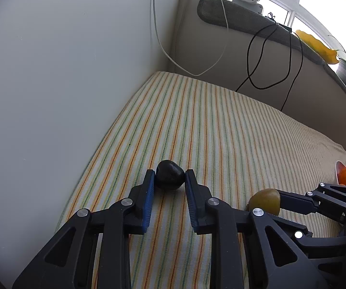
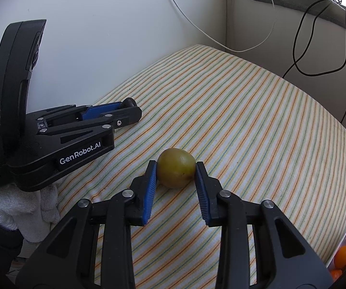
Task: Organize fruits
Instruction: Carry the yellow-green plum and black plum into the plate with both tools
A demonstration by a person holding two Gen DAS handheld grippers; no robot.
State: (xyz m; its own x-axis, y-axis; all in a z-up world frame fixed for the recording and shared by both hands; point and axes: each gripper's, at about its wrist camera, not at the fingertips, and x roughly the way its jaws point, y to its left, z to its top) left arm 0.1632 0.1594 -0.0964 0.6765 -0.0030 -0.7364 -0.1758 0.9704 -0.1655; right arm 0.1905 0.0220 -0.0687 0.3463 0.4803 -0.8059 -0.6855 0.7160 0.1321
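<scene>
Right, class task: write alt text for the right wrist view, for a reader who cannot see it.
The right tongs grip a yellow-green fruit resting on a striped cloth. To the left, the left tongs reach across the cloth; oranges show at bottom right.

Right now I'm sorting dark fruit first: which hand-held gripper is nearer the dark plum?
Left hand-held gripper: its fingertips flank the dark plum. Right hand-held gripper is off to the side, around the green fruit.

From my remote feed: striped cloth (image 1: 221, 125) covers the table; black cable (image 1: 264, 55) and white cable (image 1: 170, 57) hang behind.
</scene>
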